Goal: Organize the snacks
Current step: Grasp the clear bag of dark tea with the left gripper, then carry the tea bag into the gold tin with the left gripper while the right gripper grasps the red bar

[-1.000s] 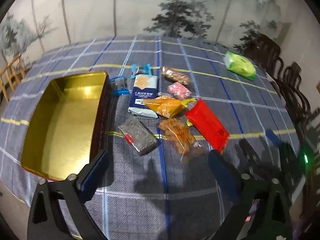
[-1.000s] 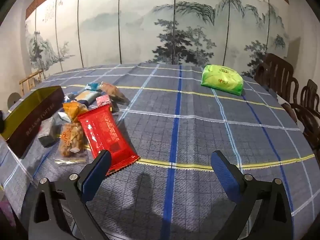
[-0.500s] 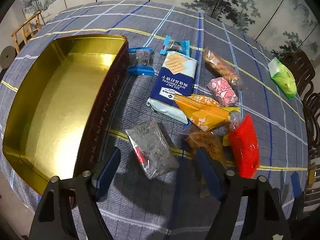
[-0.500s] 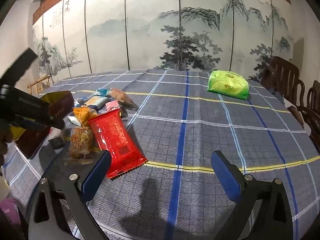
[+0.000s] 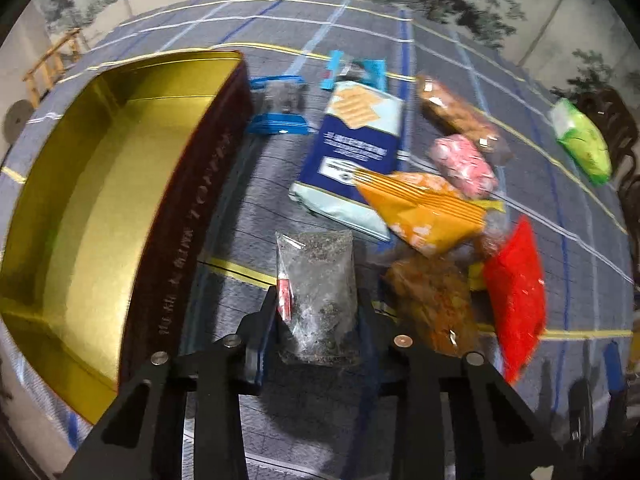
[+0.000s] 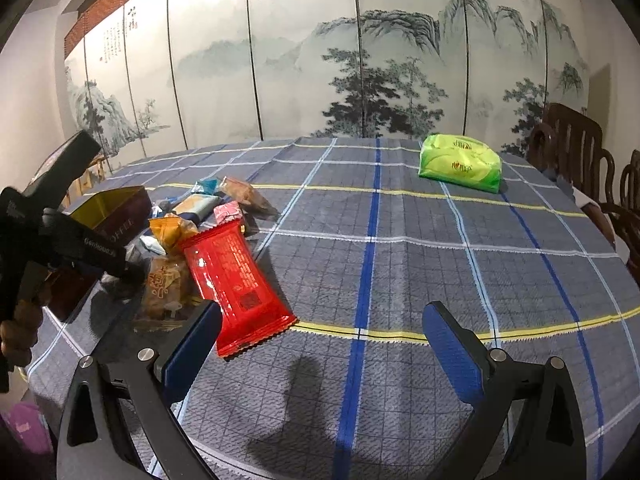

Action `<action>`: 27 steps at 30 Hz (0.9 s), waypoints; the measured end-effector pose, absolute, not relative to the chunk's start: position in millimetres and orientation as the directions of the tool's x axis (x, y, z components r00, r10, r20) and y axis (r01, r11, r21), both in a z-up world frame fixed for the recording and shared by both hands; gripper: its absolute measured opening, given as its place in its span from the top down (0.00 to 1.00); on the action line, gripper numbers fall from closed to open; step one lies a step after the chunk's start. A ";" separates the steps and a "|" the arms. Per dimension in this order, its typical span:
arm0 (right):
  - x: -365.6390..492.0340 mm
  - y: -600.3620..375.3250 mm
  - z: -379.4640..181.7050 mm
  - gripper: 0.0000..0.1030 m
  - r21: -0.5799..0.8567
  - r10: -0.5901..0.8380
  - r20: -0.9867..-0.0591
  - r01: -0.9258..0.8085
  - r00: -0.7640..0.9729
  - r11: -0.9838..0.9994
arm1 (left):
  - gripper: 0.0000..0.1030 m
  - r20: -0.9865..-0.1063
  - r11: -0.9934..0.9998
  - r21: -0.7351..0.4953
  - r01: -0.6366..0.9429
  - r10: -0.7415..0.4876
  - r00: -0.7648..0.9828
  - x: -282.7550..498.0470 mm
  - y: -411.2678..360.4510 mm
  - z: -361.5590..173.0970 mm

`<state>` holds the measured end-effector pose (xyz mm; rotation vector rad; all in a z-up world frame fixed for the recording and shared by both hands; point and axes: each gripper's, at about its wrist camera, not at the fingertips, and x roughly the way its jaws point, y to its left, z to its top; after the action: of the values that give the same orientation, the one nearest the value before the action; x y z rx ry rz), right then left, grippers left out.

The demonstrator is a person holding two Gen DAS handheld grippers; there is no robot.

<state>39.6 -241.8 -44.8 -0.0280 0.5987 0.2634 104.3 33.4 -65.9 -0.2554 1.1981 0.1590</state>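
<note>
Left tool (image 5: 318,312) down steeply at 6 o'clock in its own view, jaws closing around the clear packet of dark bits (image 5: 316,284), pads (image 5: 264,320) already pressing its sides, so basically grasping it. A second ago jaws were wide and well above the pile; now dropped right onto this packet and squeezed in. Looks like the first pick is nearly locked, with the lift into the gold tin (image 5: 80,200) next, probably. Tin open at 9 o'clock, just beside the packet, nothing inside yet.

Further out: brownish snack bag (image 5: 432,304) at 3 o'clock, red pack (image 5: 516,292) past it, orange pack (image 5: 424,212) and blue cracker pack (image 5: 356,144) toward 12–1 o'clock, pink candy (image 5: 464,164) behind, green pack (image 5: 582,140) far off at 2 o'clock.

Right tool (image 6: 320,344) released, jaws wide over bare counter (image 6: 440,260), tilted gently down, parked in about the same spot as before. Nothing between its pads.
</note>
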 end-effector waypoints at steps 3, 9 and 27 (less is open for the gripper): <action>41.8 -245.6 -45.5 0.03 0.073 0.242 -0.565 -0.244 0.789 0.967 | 0.70 -0.928 0.965 -0.133 -0.224 -0.042 0.370 88.8 32.1 -60.5; 45.5 -247.8 -47.2 0.03 0.094 0.244 -0.578 -0.233 0.779 0.968 | 0.70 -0.899 0.978 -0.164 -0.127 -0.095 0.428 40.6 25.5 -32.2; 83.2 -199.2 -49.6 0.03 0.005 0.354 -0.713 -0.500 0.605 0.866 | 0.70 -0.835 0.992 -0.123 0.005 -0.106 0.540 -16.0 16.5 27.2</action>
<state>83.2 -199.2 -49.6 -0.2030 0.7769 0.4978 -16.0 16.5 27.2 -0.1103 0.9992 -0.0662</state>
